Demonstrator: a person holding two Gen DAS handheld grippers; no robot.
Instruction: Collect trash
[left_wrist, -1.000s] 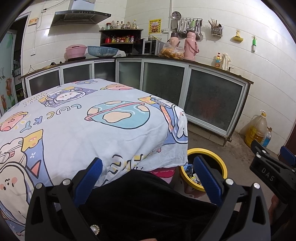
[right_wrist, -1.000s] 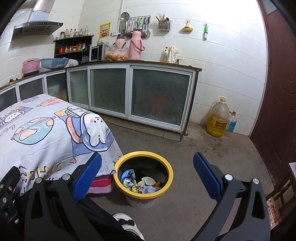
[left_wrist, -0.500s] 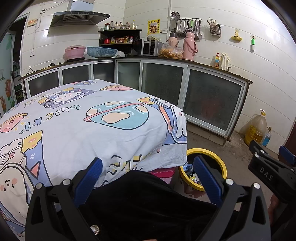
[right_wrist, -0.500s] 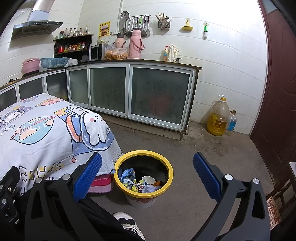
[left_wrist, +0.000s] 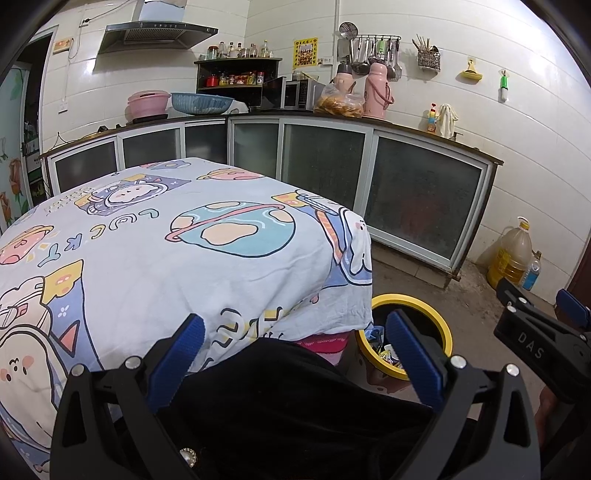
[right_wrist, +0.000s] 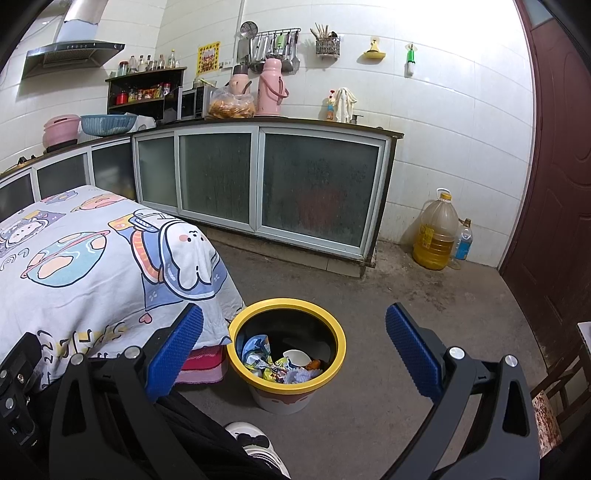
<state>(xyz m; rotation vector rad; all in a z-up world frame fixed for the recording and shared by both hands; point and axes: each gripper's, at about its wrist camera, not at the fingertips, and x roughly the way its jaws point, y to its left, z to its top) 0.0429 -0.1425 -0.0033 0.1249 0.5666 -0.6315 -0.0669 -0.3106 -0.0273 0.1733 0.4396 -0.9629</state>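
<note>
The bin (right_wrist: 287, 355) has a yellow rim. The cloth (left_wrist: 155, 251) is white with cartoon planets and bunnies.

Left wrist view: low, close over the cloth-covered surface (left_wrist: 147, 258), facing the kitchen cabinets (left_wrist: 325, 166). Right wrist view: beside it, angled floorward. Both share the yellow-rimmed trash bin (right_wrist: 288, 343) off the surface's corner.

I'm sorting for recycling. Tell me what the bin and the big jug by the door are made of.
Bin: likely plastic; smooth glossy yellow rim, pale printed wall.
Jug: clear plastic by its look; yellowish liquid shows through, yellow cap and moulded handle.
</note>
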